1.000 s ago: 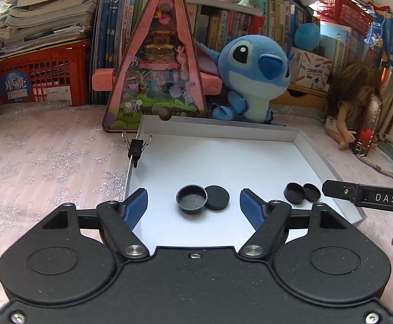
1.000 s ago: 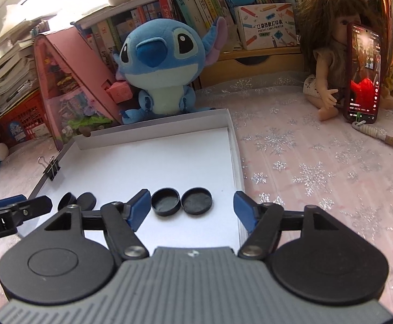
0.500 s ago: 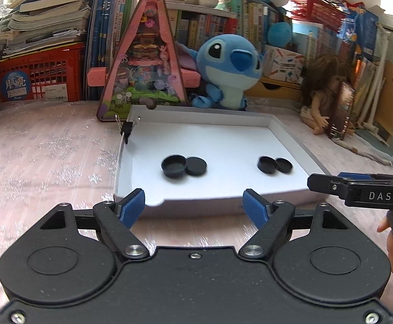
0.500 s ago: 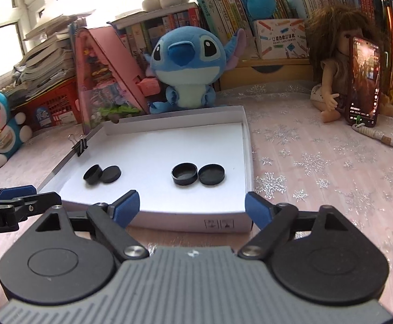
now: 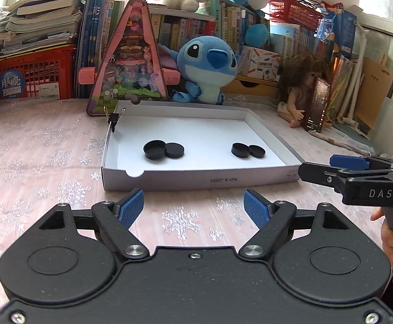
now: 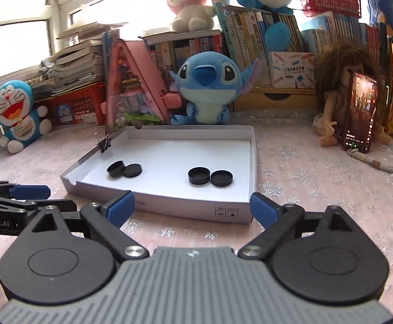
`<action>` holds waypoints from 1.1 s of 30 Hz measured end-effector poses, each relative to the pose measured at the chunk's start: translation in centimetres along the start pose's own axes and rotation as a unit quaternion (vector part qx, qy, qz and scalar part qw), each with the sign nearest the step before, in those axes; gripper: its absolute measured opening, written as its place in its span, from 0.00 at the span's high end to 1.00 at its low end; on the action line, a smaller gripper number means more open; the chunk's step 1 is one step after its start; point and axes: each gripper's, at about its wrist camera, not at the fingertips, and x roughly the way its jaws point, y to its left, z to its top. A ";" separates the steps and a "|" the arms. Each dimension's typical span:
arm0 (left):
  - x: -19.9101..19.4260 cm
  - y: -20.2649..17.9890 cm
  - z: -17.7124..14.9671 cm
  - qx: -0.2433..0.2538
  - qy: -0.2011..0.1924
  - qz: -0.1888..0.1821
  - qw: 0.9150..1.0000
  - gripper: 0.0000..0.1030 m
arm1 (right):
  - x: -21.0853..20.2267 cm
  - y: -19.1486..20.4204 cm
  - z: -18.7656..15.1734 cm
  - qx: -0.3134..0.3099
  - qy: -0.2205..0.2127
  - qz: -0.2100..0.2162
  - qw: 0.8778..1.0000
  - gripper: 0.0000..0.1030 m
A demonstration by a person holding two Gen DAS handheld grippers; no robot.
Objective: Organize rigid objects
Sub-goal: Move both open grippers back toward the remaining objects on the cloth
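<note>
**Both grippers short of the tray, nothing gripped**

While the left gripper [image 5: 193, 206] hangs above the snowflake tablecloth [image 5: 42, 145] with its blue pads apart and nothing between them, it stands just short of the near wall of the white tray [image 5: 196, 179]. The right gripper [image 6: 192, 206] likewise stands short of that near wall, toward the tray's near right corner; its jaws are opening and nothing lies between them.

Inside the tray, two pairs of black round parts rest on the floor. The left pair [image 5: 163, 149] lies toward the left wall: a cup-shaped piece with a flat lid touching its right side. The right pair [image 6: 210, 176] lies toward the right wall, two shallow pieces side by side and touching. Both pairs sit beyond the near wall, well apart from either gripper's pads.

A binder clip [image 5: 114, 118] is clamped on the left wall near the far left corner. A blue plush toy [image 6: 208, 86] sits beyond the far wall.
</note>
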 end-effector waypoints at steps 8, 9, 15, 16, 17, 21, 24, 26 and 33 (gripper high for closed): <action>-1.5 -0.3 -1.8 0.012 -0.006 0.002 1.000 0.22 | -1.5 0.7 -1.4 -0.014 -0.006 0.004 1.000 0.04; -1.6 -0.3 -2.1 0.013 -0.009 0.004 1.000 0.22 | -1.6 0.8 -1.5 -0.014 -0.007 0.004 1.000 0.04; -1.8 -0.5 -3.4 0.015 -0.010 0.009 1.000 0.22 | -2.3 1.3 -2.6 -0.021 -0.004 0.006 1.000 0.03; -1.9 -0.5 -3.6 0.013 -0.009 0.008 1.000 0.22 | -2.4 1.4 -2.8 -0.024 -0.004 0.005 1.000 0.03; -1.8 -0.5 -3.8 0.013 -0.008 0.008 1.000 0.21 | -2.4 1.5 -3.0 -0.026 -0.004 0.005 1.000 0.03; -2.0 -0.6 -4.4 0.010 -0.007 0.007 1.000 0.21 | -2.8 1.8 -3.7 -0.032 -0.003 0.005 0.999 0.02; -2.2 -0.7 -5.1 0.009 -0.010 0.010 1.000 0.21 | -3.1 2.1 -4.4 -0.034 -0.003 0.003 0.999 0.02; -2.4 -0.8 -5.5 0.010 -0.011 0.013 1.000 0.21 | -3.3 2.3 -4.7 -0.035 -0.007 0.000 0.999 0.02; -3.1 -1.3 -7.0 0.016 -0.017 0.015 1.000 0.21 | -4.3 3.1 -6.1 -0.041 -0.032 -0.013 0.999 0.00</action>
